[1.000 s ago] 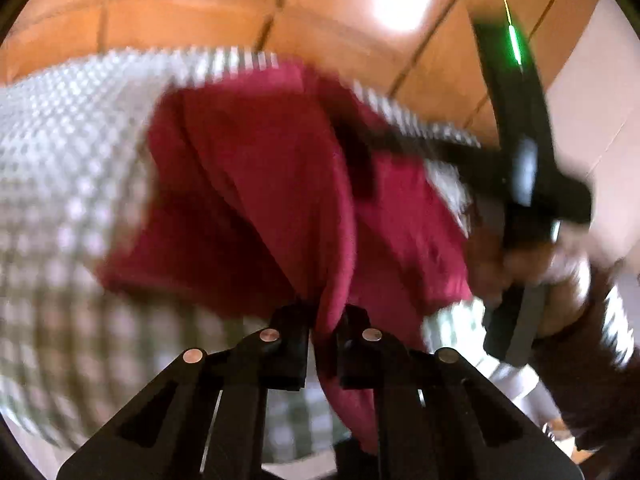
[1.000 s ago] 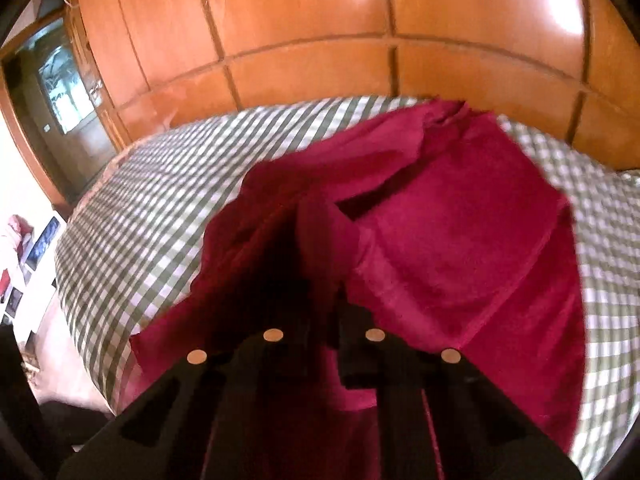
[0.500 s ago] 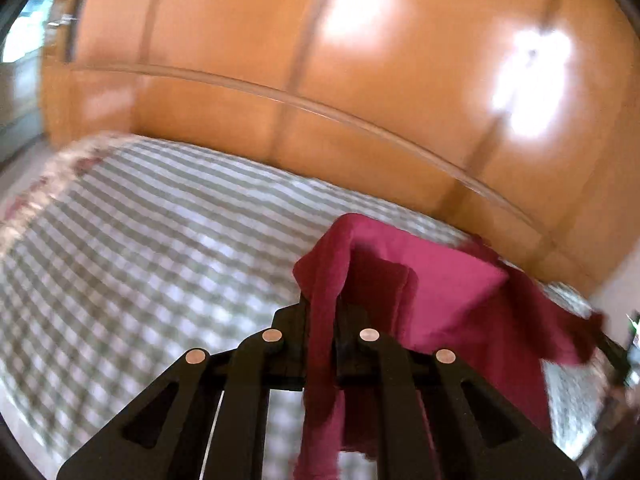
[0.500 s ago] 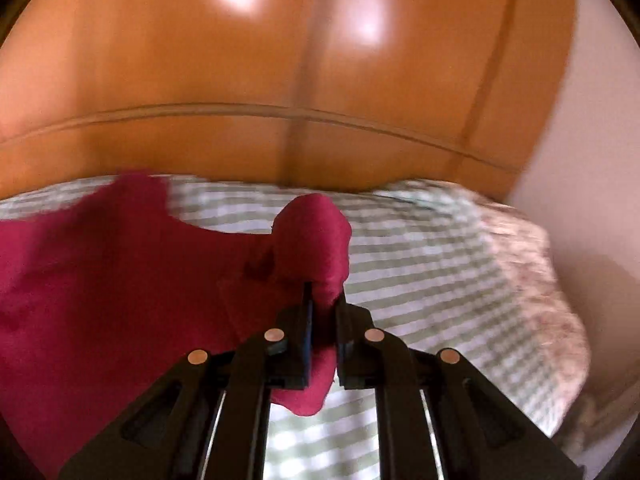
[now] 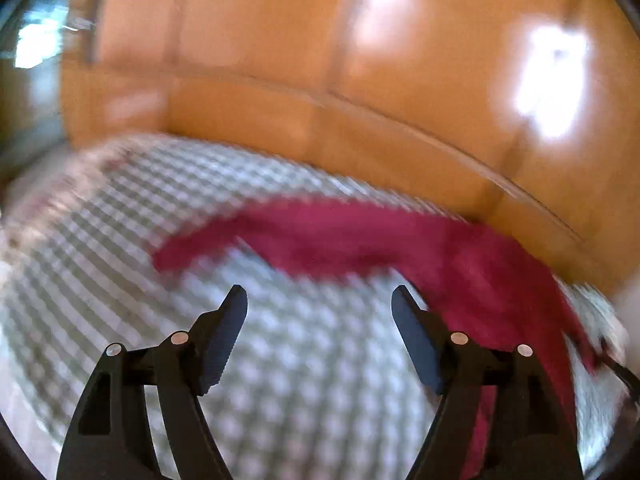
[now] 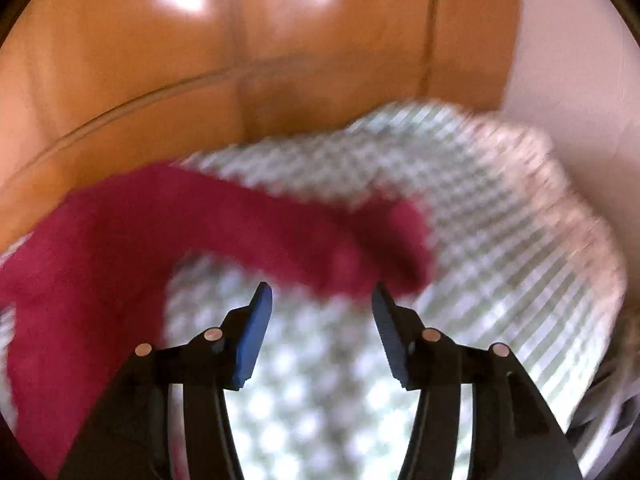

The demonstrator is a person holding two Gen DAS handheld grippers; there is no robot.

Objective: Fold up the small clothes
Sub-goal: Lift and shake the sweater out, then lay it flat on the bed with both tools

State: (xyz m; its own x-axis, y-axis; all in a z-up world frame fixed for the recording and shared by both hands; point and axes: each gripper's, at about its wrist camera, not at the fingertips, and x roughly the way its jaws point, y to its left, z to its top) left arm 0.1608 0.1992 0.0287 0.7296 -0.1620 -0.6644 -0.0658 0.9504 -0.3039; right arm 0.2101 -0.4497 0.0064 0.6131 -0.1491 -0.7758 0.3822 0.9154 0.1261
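Now both pairs of jaws are opening with nothing between them: the left gripper (image 5: 318,300) and right gripper (image 6: 322,294) hover over the green-checked bedcover (image 5: 120,240), and the crimson cloth garment (image 6: 200,220) stretches crosswise just beyond both, nearer the orange wooden headboard (image 5: 360,80).

both grippers (image 5: 319,312) (image 6: 322,308) opening — red garment (image 5: 360,236) released
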